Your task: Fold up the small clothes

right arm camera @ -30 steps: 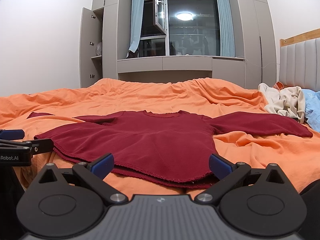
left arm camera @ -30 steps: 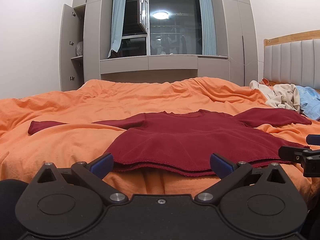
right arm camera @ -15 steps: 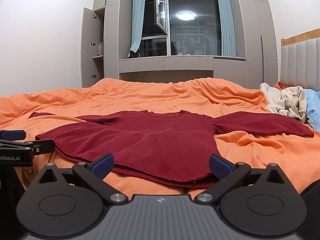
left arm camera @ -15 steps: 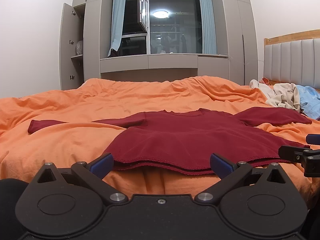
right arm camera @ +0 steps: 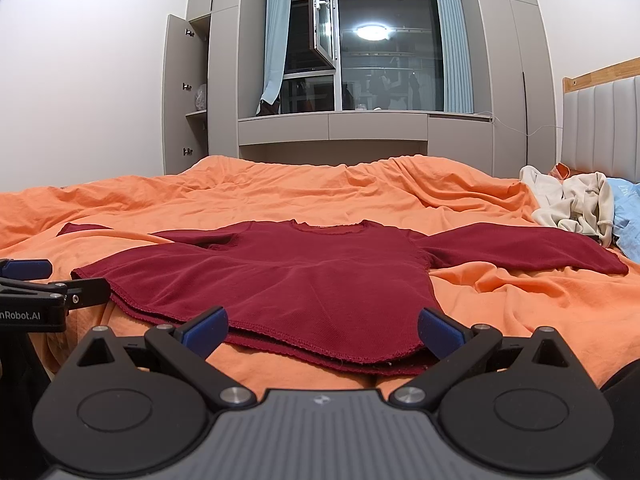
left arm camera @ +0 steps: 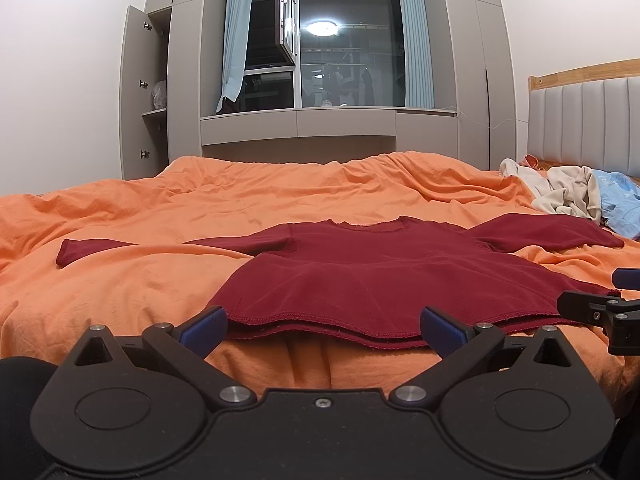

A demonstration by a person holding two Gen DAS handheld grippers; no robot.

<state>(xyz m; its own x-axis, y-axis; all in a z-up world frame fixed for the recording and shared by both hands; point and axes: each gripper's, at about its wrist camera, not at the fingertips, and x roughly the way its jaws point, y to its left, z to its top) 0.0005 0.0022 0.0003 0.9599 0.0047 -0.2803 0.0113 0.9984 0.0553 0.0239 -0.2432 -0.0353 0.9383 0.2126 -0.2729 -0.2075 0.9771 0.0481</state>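
A dark red long-sleeved top [left arm camera: 372,276] [right arm camera: 304,280] lies flat on the orange bedspread [left arm camera: 140,280] [right arm camera: 520,304], sleeves spread to both sides, hem toward me. My left gripper [left arm camera: 324,326] hovers open just short of the hem, its blue fingertips [left arm camera: 204,326] wide apart with nothing between them. My right gripper [right arm camera: 322,328] is open as well, at the hem's right part. Each gripper shows at the edge of the other's view: the right gripper [left arm camera: 600,304] on the right, the left gripper [right arm camera: 44,280] on the left.
A heap of cream clothes [left arm camera: 560,192] [right arm camera: 572,204] and a light blue garment [left arm camera: 620,200] lie at the right by the padded headboard [left arm camera: 580,124]. Grey cupboards [left arm camera: 156,92] and a window with an open pane [left arm camera: 344,48] stand behind the bed.
Both grippers have drifted very slightly; the top lies as before and both stay open.
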